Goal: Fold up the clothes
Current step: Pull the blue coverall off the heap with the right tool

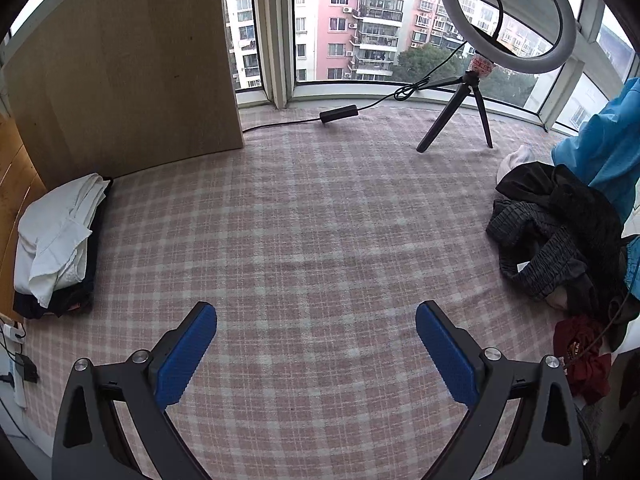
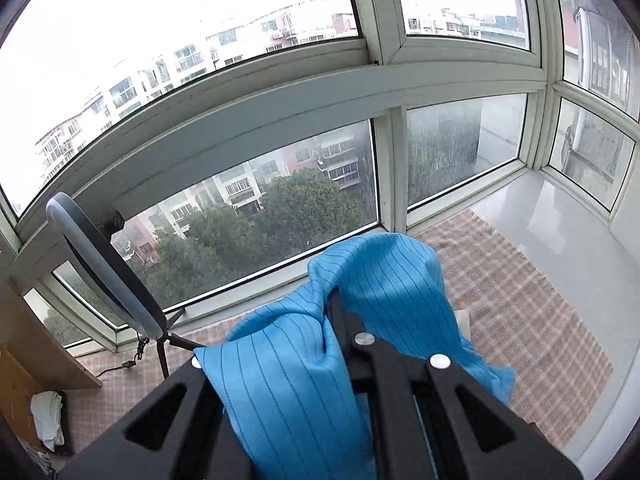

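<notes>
Blue striped garment (image 2: 384, 280) drapes downward, clamped by right gripper (image 2: 336, 320); left gripper (image 1: 316, 312) spread, empty.

Bay windows (image 1: 344, 28), wooden panel (image 1: 120, 64), plaid blanket (image 1: 304, 216), ring light (image 1: 508, 16)

surface: plaid blanket (image 1: 304, 216) | on it: folded stack (image 1: 56, 240), dark clothes pile (image 1: 560, 236), ring-light tripod (image 1: 460, 116)

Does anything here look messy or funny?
Yes. A heap of dark clothes lies crumpled at the blanket's right edge, unlike the folded white stack on the left. The blue striped garment hangs bunched over the right gripper.
</notes>
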`<state>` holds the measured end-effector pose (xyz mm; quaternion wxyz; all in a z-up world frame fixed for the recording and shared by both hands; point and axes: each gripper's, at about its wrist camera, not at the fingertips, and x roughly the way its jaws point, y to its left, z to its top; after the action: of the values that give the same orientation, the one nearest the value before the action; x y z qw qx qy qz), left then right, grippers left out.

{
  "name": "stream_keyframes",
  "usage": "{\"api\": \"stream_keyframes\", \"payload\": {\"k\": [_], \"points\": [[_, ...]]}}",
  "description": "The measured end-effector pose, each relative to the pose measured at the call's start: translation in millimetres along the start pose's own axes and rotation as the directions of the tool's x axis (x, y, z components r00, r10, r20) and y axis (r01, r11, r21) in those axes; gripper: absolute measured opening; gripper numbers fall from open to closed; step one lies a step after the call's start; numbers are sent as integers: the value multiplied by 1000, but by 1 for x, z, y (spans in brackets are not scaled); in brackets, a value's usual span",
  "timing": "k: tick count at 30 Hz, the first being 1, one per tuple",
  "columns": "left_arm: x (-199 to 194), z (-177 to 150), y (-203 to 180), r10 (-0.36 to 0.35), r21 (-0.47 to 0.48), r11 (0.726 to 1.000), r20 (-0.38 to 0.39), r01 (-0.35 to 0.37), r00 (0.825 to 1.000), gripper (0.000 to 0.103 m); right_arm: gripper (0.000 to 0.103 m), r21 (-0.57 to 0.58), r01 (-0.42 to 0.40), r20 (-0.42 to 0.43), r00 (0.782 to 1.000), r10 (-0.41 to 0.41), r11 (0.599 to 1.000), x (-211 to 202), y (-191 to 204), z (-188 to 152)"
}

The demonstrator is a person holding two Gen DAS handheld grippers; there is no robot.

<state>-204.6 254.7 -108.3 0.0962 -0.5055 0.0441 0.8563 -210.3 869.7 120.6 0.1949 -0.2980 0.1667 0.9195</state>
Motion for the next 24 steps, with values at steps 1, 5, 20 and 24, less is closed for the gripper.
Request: {"api": "stream_keyframes", "payload": {"k": [1,5,20,24], "points": [[-2,-1,1,-3,-1,1000,6,3,1000,100,3,3,-11,51,999,11,1000,-23,6,18],[-12,-3,5,-18,-6,1000,27,18,999,100,3,-22,-45,207,977,49,999,-99,38,68],[-60,-23,41,-87,-23,996,140,91,986,100,3,-292,-256,471,800,372,921,-372,248,127],[-76,-33,64,-97,-38,994,174,106,980,100,3,-376,-298,439,776,452,877,-416,311,107]]}}
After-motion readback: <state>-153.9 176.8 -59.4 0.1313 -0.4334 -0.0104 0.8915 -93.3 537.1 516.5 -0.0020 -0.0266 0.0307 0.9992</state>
